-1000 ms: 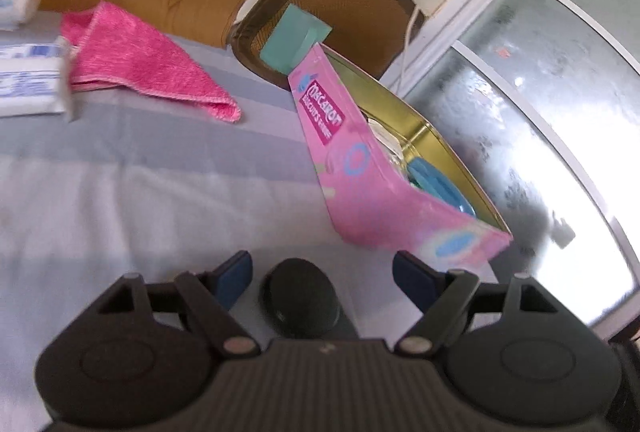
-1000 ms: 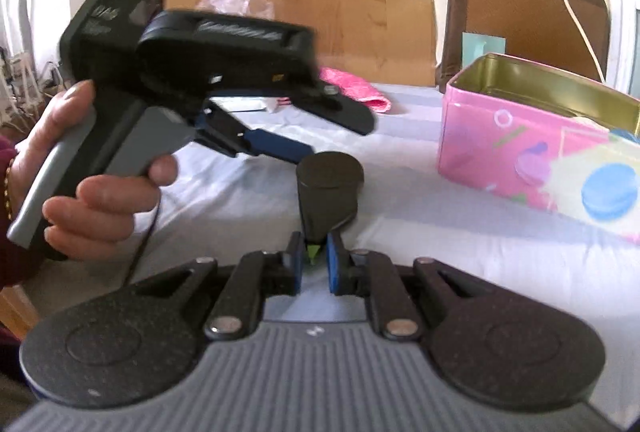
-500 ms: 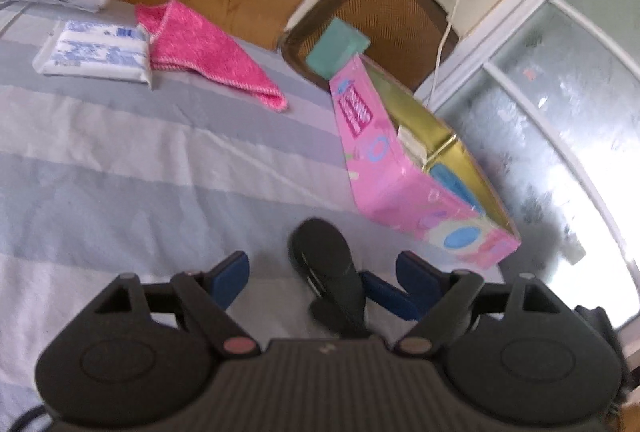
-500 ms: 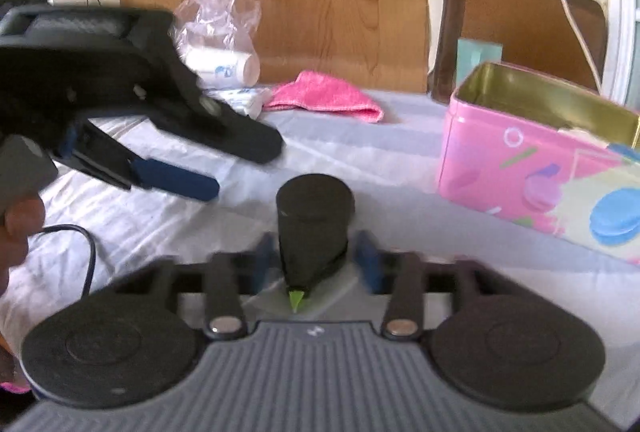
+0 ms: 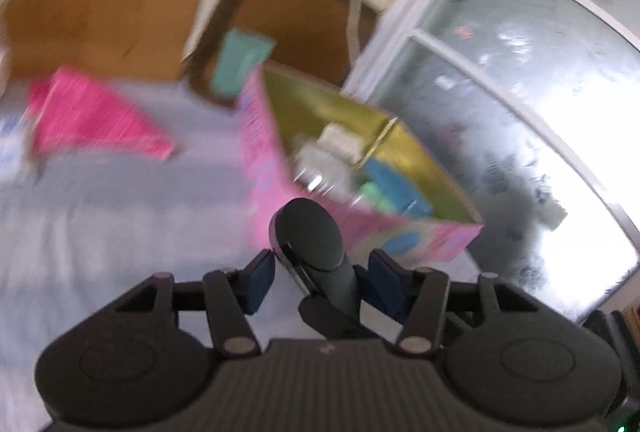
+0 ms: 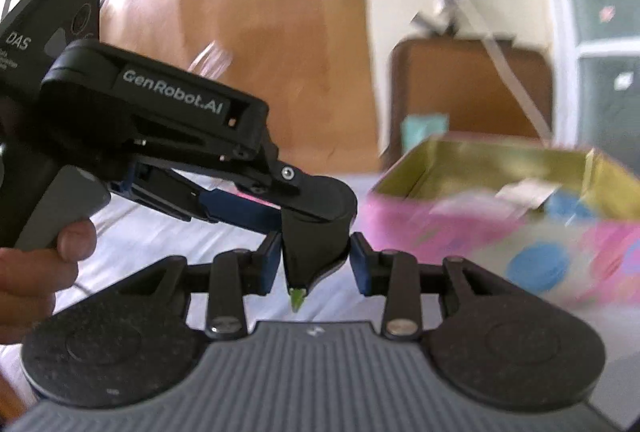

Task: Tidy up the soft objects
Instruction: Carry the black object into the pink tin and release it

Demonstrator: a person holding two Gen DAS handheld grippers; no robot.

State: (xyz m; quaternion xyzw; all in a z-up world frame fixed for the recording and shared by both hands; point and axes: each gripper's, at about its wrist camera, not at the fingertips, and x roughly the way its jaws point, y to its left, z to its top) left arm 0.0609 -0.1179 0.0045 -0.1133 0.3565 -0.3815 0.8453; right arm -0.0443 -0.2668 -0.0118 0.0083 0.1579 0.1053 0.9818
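A pink tin box [image 5: 272,167] with a gold inside stands open on the striped cloth, also in the right wrist view [image 6: 472,228]. It holds white, blue and green soft items [image 5: 360,171]. A pink towel [image 5: 96,115] lies at the far left. My left gripper [image 5: 320,272] is open; the tip of the other gripper lies between its blue pads. My right gripper [image 6: 314,260] is open; the left gripper's front end [image 6: 316,216] sits between its fingers. Both hold no soft object. The frames are blurred.
A teal block [image 5: 240,63] stands behind the tin. A brown chair back [image 5: 296,11] and a window [image 5: 520,103] are beyond it. A hand [image 6: 44,264] holds the left gripper's handle. Striped cloth [image 5: 100,216] covers the table.
The two grippers have come together, each with its tip between the other's fingers. The right gripper has gone from shut to open. The left view has swung toward the tin.
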